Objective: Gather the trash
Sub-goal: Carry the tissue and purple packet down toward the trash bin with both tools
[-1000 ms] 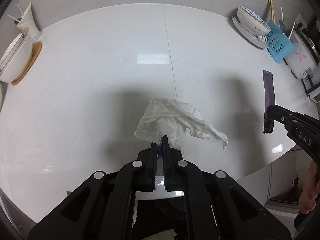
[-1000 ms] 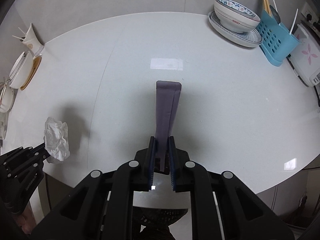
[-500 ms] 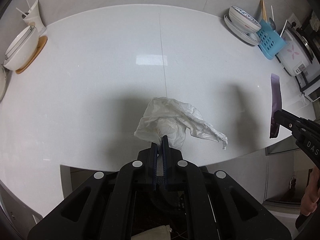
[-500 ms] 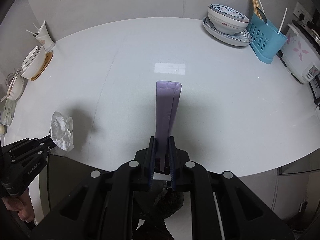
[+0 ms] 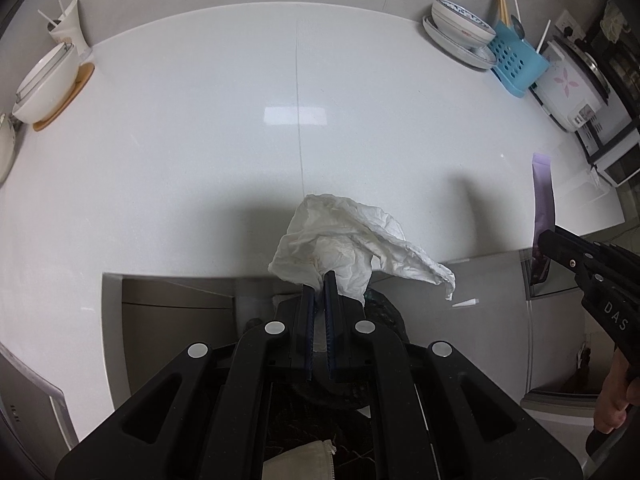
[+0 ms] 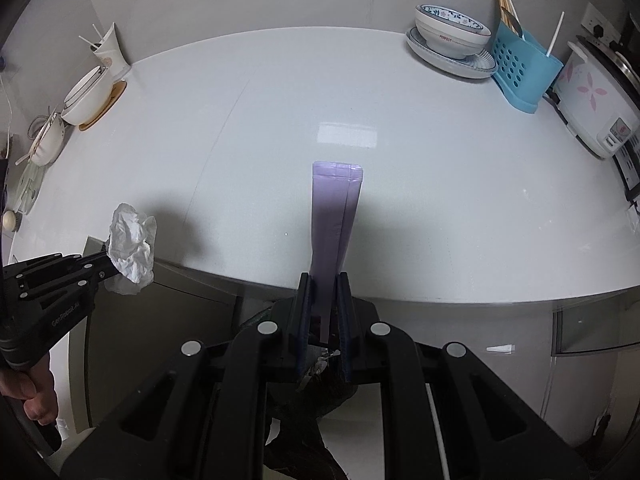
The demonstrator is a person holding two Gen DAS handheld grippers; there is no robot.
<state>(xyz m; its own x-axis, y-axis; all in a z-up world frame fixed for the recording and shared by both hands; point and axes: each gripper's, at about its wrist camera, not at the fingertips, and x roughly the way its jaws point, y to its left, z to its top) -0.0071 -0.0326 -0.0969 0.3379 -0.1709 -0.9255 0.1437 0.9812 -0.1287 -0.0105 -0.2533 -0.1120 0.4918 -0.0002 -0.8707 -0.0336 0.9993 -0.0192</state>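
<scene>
Trash is getting held in both grippers right now. Left gripper [image 5: 319,280] is pinching a crumpled white tissue [image 5: 348,246], which is sticking up past the white tabletop [image 5: 200,140] edge. Right gripper [image 6: 323,280] is clamping a flat purple wrapper [image 6: 334,216] that's standing straight toward 12 o'clock. Blue utensil rack [image 6: 520,68] and stacked bowls [image 6: 450,34] are sitting up around 1 o'clock.

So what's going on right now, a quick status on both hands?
Left gripper shut on crumpled tissue. Right gripper shut on purple wrapper. Both at the white counter edge, dark bin bag below. Nothing in the way.
</scene>
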